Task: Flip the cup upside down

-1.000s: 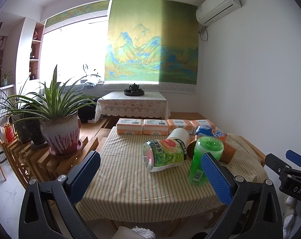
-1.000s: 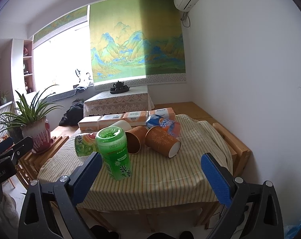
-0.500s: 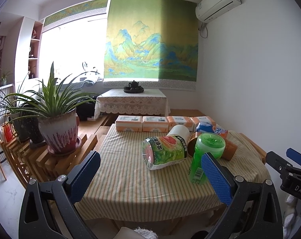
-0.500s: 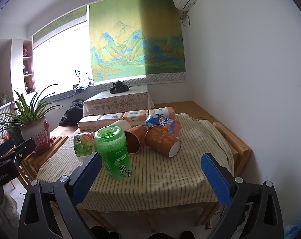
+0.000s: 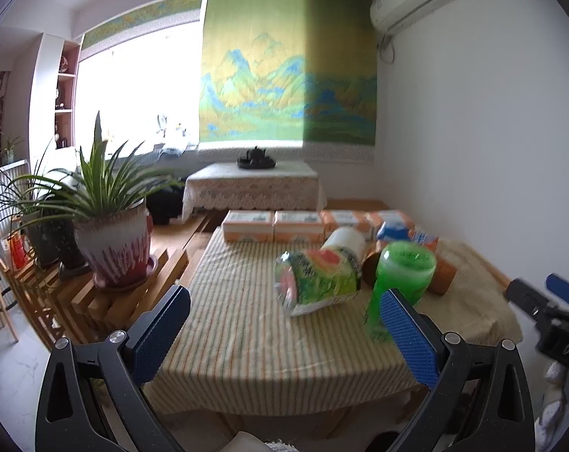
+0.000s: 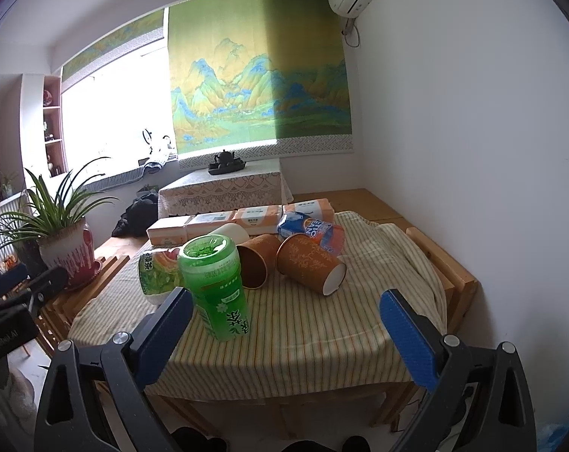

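You are looking at five cups on the striped table [image 6: 307, 335]: one green cup [image 6: 218, 286] standing, one green-and-red printed cup [image 6: 158, 273] lying, two brown paper cups [image 6: 310, 267] [image 6: 254, 263] lying side by side, and one blue-and-orange cup [image 6: 310, 228] lying behind them. One white cylinder [image 6: 231, 232] is showing behind the green cup; what it is cannot be told. Four tissue packs [image 6: 246, 220] are lining the far edge. You are seeing two potted plants [image 5: 111, 222] and one teapot [image 6: 226, 160].
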Action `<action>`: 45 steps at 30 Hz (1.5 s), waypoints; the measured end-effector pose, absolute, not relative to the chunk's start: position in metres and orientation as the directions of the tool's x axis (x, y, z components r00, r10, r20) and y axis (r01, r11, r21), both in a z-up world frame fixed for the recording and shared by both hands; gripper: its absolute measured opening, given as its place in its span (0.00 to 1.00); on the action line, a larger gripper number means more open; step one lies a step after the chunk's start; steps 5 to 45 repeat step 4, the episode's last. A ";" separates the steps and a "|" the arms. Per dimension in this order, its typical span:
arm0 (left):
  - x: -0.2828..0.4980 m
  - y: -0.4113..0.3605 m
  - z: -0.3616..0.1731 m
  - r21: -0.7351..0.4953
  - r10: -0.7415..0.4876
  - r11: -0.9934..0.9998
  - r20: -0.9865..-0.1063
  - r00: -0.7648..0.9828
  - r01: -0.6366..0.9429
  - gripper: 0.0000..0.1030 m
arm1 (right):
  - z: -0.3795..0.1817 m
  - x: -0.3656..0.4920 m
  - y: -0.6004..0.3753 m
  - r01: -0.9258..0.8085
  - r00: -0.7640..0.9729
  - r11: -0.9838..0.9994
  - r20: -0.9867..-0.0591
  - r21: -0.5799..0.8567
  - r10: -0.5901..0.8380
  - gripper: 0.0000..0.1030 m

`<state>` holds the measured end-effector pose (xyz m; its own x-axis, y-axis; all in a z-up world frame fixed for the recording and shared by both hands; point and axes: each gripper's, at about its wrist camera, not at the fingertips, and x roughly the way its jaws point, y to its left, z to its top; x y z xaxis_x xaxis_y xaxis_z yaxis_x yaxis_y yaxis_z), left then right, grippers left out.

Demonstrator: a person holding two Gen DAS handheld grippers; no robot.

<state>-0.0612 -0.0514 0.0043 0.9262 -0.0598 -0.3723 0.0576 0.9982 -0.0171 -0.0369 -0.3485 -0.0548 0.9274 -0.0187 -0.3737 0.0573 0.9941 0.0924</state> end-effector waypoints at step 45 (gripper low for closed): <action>-0.053 -0.049 -0.004 -0.029 -0.083 0.997 -0.409 0.909 0.078 0.99 | -0.053 -0.036 -0.347 0.055 0.929 0.994 -0.370 0.094 -0.016 0.95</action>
